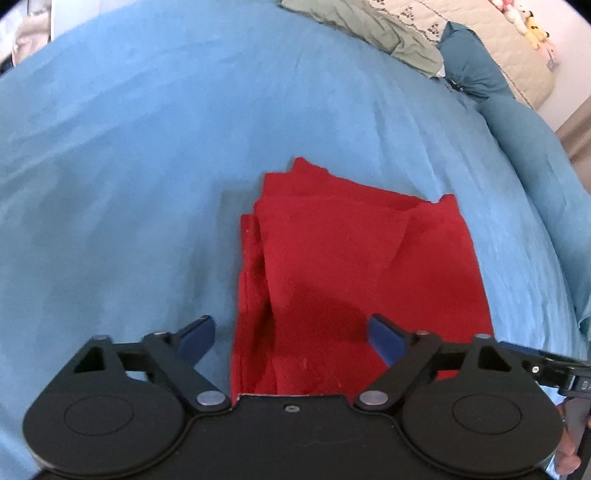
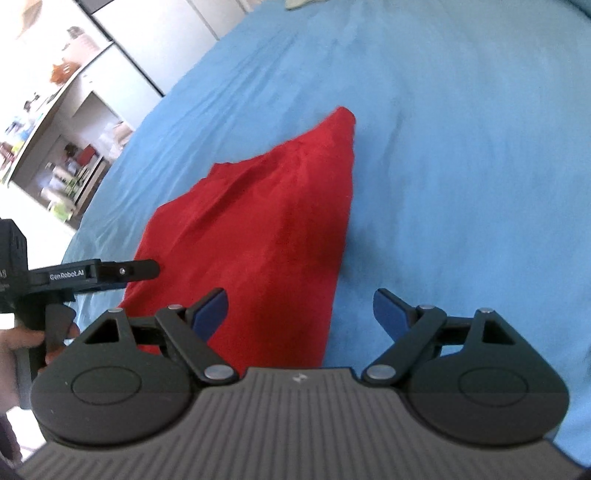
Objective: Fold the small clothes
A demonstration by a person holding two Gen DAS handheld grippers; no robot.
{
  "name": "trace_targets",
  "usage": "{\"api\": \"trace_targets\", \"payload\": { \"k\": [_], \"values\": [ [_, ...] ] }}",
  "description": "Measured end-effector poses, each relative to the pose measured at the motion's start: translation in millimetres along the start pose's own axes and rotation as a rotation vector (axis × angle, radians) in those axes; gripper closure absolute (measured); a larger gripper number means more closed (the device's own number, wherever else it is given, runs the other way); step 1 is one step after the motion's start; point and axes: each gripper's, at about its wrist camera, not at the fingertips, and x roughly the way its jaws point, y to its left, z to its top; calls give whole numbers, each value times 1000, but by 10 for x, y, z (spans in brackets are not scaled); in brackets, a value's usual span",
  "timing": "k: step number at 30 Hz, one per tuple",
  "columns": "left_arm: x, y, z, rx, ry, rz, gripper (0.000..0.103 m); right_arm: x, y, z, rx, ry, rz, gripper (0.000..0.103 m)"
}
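Observation:
A red garment (image 1: 343,266) lies folded in layers on the blue bedsheet (image 1: 129,166). My left gripper (image 1: 291,338) hovers over its near left edge, jaws wide apart, blue pads (image 1: 384,339) clear of the cloth. In the right wrist view the same red garment (image 2: 266,229) stretches away to a pointed corner. My right gripper (image 2: 299,314) is open above its near right edge, one pad over the cloth, the other over bare sheet. The left gripper's side (image 2: 99,275) shows at the left of that view, held by a hand (image 2: 22,339).
A grey-green garment (image 1: 373,29) and a teal one (image 1: 469,62) lie at the far end of the bed beside a cream quilt (image 1: 491,48) with soft toys. Shelves and cupboards (image 2: 62,122) stand beyond the bed's left edge.

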Motion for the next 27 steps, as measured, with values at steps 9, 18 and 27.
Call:
{"api": "trace_targets", "payload": {
  "k": [9,18,27],
  "values": [
    [54,62,21,33,11,-50,31,288,-94,31,77,16,8,22],
    [-17,-191,7,96,6,-6,76,262,116,20,19,-37,-32,59],
    [-474,-589,-166,127,-73,30,81,-260,312,59,-39,-130,-6,65]
  ]
}}
